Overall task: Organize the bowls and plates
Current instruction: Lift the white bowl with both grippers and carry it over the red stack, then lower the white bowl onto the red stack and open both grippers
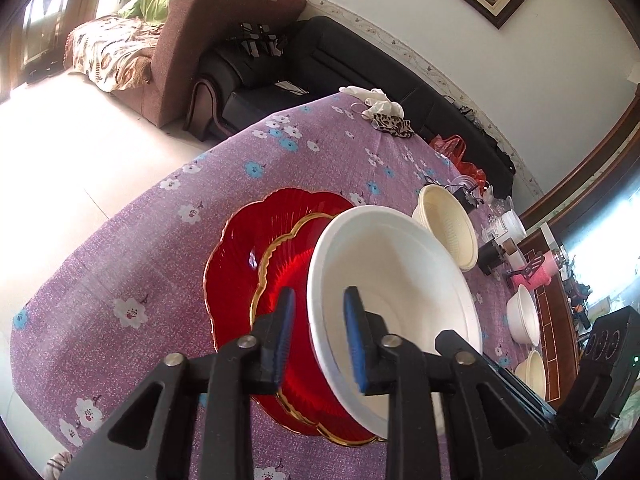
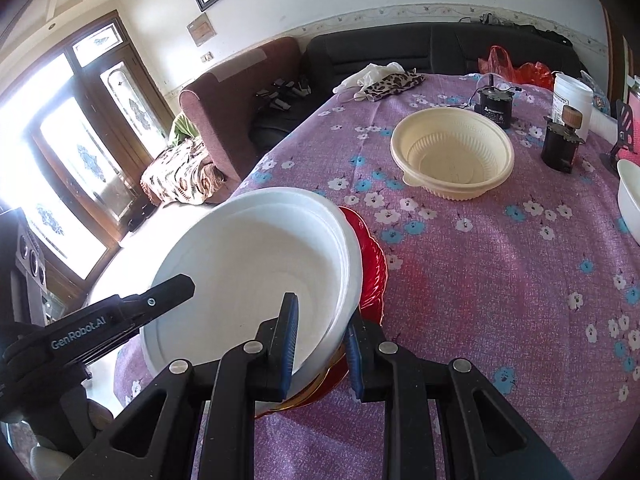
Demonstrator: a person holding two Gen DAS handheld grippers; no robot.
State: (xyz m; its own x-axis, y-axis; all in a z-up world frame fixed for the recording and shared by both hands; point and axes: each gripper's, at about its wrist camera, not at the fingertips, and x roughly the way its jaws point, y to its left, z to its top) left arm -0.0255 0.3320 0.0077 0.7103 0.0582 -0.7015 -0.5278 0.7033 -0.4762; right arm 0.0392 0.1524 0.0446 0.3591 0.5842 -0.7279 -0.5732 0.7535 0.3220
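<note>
A white bowl (image 1: pixel 392 272) (image 2: pixel 248 256) is tilted over two stacked red glass plates (image 1: pixel 248 248) (image 2: pixel 370 264) with gold rims, on the purple flowered tablecloth (image 2: pixel 480 280). My left gripper (image 1: pixel 318 332) straddles the bowl's near rim. Its blue pads stand a little off the rim on both sides, so it is open. My right gripper (image 2: pixel 322 340) is shut on the opposite rim, one pad inside the bowl and one outside. One of the left gripper's fingers (image 2: pixel 168 292) shows at the bowl's left side in the right wrist view.
A cream plastic bowl (image 2: pixel 454 152) (image 1: pixel 448 224) sits farther back on the table. More white bowls (image 1: pixel 522 320) (image 2: pixel 630 200) lie to the right. Dark jars (image 2: pixel 496 108), a white tub (image 2: pixel 572 96) and a leopard-print cloth (image 2: pixel 392 82) line the far edge. Sofas stand beyond the table.
</note>
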